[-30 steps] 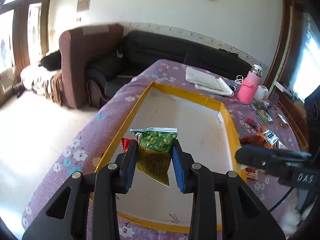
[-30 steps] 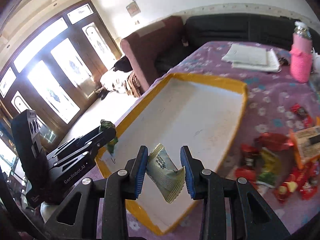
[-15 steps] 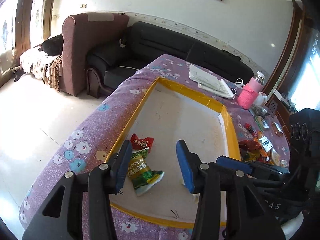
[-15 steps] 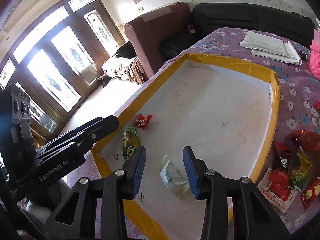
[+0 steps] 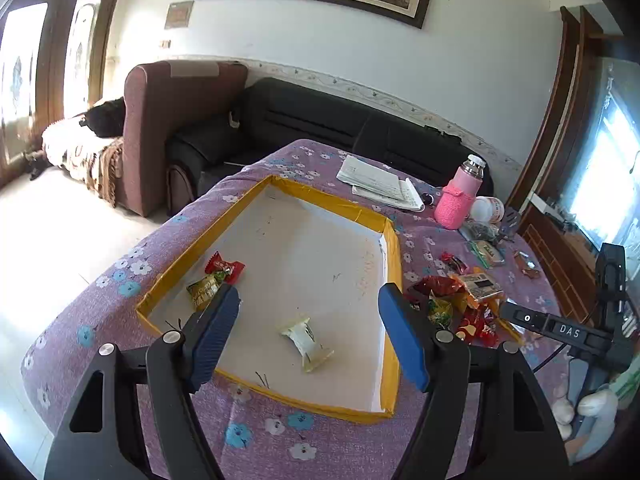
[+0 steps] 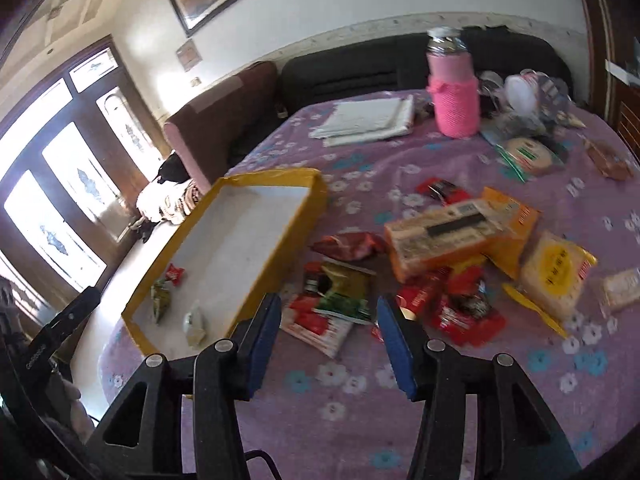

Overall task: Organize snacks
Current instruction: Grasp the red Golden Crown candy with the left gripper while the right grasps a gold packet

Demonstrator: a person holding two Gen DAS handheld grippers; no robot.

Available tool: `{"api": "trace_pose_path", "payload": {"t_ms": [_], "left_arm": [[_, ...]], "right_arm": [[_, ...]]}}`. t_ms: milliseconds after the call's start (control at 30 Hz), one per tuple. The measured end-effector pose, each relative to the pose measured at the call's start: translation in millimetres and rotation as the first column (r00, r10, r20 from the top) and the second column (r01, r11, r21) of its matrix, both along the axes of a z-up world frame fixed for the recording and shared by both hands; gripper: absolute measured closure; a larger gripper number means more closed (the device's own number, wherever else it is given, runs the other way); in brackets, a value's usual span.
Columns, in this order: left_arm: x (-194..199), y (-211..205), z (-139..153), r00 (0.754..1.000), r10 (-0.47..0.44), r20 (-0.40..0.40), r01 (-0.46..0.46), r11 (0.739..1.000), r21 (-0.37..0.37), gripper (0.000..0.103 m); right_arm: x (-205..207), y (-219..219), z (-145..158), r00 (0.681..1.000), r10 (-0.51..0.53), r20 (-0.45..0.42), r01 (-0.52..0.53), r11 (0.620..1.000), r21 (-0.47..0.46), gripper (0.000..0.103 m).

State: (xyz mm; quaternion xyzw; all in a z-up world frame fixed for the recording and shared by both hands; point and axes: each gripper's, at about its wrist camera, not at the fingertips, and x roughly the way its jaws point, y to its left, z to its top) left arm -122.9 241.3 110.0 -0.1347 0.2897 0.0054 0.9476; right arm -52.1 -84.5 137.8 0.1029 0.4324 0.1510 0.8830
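Observation:
A yellow-rimmed tray [image 5: 394,248] [image 6: 304,200] with a white floor lies on the purple flowered tablecloth. In it lie a red snack packet [image 5: 224,268] [image 6: 175,273], a green packet [image 5: 203,290] [image 6: 161,300] and a pale white packet [image 5: 306,338] [image 6: 194,325]. My left gripper [image 5: 308,334] is open and empty above the tray's near end. My right gripper [image 6: 325,338] is open and empty above the pile of loose snacks [image 6: 440,264] right of the tray, which also shows in the left wrist view [image 5: 460,296]. A green packet [image 6: 346,290] lies just past its fingertips.
A pink-sleeved bottle [image 5: 460,200] [image 6: 454,92] and papers [image 5: 380,184] [image 6: 364,120] stand at the table's far side, with more small packets [image 6: 524,152] near them. A sofa [image 5: 340,124] lies beyond the table. The floor drops away at the table's left edge.
Both grippers opened and dropped their packets into the tray, then drew back. The right gripper has swung right, over the loose snack pile.

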Motion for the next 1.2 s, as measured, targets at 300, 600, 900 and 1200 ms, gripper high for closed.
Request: {"api": "trace_pose_path", "payload": {"t_ms": [300, 600, 900, 1200], "left_arm": [[-13.4, -15.7, 5.6, 0.999, -0.028, 0.018, 0.027, 0.999, 0.030, 0.031], [-5.7, -24.2, -4.7, 0.996, -0.082, -0.016, 0.083, 0.996, 0.024, 0.031], [7.6, -59.9, -15.0, 0.967, -0.246, -0.071, 0.245, 0.969, -0.023, 0.031], [66.7, -157.1, -36.3, 0.869, -0.446, -0.213, 0.437, 0.895, -0.091, 0.031]], "right_arm": [[49.7, 40.7, -37.3, 0.997, -0.017, -0.080, 0.016, 1.000, -0.005, 0.051], [54.1, 56.4, -67.5, 0.988, -0.021, -0.150, 0.005, 0.994, -0.108, 0.068], [-23.3, -32.2, -30.0, 0.998, -0.023, -0.057, 0.028, 0.996, 0.081, 0.069], [-17.3, -125.5, -58.3, 0.979, -0.204, -0.001, 0.201, 0.964, 0.172, 0.068]]}}
